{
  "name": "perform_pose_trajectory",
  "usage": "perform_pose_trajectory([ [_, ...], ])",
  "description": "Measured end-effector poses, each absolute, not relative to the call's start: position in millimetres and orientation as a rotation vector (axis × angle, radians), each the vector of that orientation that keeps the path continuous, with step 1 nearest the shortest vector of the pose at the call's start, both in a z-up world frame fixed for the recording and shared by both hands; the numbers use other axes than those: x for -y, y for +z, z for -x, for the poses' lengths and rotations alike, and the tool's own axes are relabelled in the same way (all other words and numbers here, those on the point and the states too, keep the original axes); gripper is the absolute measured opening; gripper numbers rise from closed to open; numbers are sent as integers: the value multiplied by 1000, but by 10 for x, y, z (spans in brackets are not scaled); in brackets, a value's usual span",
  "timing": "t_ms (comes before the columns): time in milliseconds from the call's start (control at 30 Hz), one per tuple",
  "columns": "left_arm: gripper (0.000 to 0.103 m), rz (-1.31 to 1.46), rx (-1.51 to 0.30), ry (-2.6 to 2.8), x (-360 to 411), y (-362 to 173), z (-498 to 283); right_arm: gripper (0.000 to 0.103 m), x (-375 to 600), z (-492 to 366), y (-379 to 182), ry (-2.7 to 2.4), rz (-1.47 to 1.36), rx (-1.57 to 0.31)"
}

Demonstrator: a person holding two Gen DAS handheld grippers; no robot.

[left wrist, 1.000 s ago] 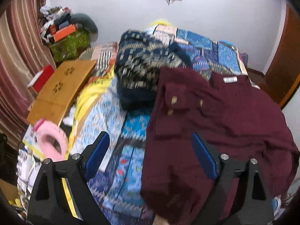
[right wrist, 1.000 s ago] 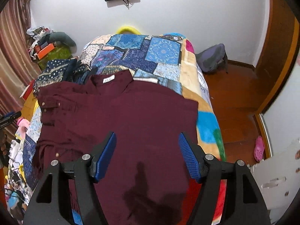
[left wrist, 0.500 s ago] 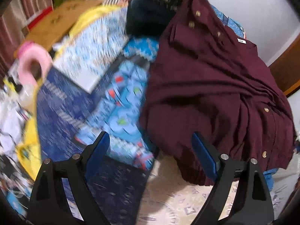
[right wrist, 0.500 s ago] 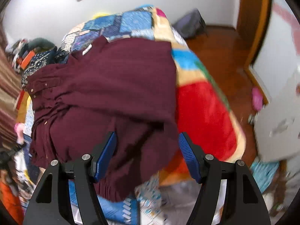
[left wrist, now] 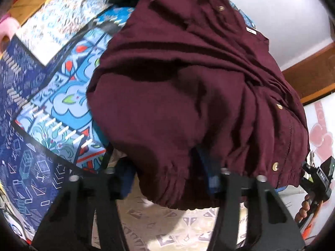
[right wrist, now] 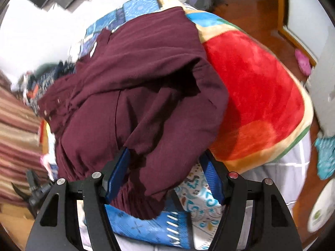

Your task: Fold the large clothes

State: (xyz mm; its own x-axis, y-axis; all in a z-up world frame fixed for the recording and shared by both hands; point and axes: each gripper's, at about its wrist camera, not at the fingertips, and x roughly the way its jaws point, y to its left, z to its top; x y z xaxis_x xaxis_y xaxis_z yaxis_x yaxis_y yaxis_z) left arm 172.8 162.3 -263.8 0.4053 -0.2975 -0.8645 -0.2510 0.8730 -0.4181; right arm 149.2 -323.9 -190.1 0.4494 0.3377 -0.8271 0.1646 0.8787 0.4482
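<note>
As both fingers close, grippers tilted down astride maroon shirt (left wrist: 188, 87) hem

We see the right gripper (right wrist: 165, 179), its jaws just closing, astride the maroon shirt's (right wrist: 134, 87) gathered hem on the patchwork bedspread (right wrist: 255, 96).

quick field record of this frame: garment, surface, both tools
garment: maroon shirt, buttoned, crumpled, hem hanging over the bed's near edge
surface: patchwork quilt; red blanket on the shirt's right
left tool: jaws closing, hem bunched between them
right tool: jaws closing, hem corner between them, right pad clear of the cloth
fold: not started
</note>
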Motion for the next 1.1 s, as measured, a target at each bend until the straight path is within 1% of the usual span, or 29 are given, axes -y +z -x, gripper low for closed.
perform_pose_trajectory([
  [33,41,515,-1159,-28,-1590,-2585,-1732,48,3247,-1490,-1902,123,-534,-1100],
  [67,30,492,-1146,-24,-1563,-2526,-1732,41,3227,-1484,-1889,127,-535,-1090],
  [133,24,455,-1117,-25,-1506,-2367,-1735,15,3204,-1471,-1822,120,-513,-1063],
  [167,20,458,-1096,-34,-1498,-2291,-1728,11,3197,-1478,-1799,115,-506,-1056],
  [200,20,466,-1063,-50,-1488,-2178,-1726,10,3199,-1477,-1769,125,-513,-1045],
  [267,16,485,-1017,-86,-1491,-1987,-1735,8,3223,-1494,-1696,159,-549,-1015],
  [367,14,500,-952,-131,-1494,-1689,-1811,8,3200,-1574,-1475,199,-528,-960],
  [600,13,463,-743,-200,-1399,-829,-2177,7,3056,-1950,-819,262,-405,-794],
  [633,13,465,-725,-208,-1434,-772,-2266,7,3055,-2046,-747,265,-395,-774],
  [733,13,465,-697,-207,-1462,-663,-2597,7,3072,-2350,-653,251,-377,-733],
  [900,13,426,-673,-143,-1492,-618,-3270,7,3152,-2930,-672,216,-385,-727],
  [1000,13,425,-689,-72,-1535,-730,-3687,7,3263,-3279,-797,187,-409,-750],
  [1100,13,396,-719,15,-1534,-973,-4097,7,3308,-3652,-998,154,-411,-788],
])
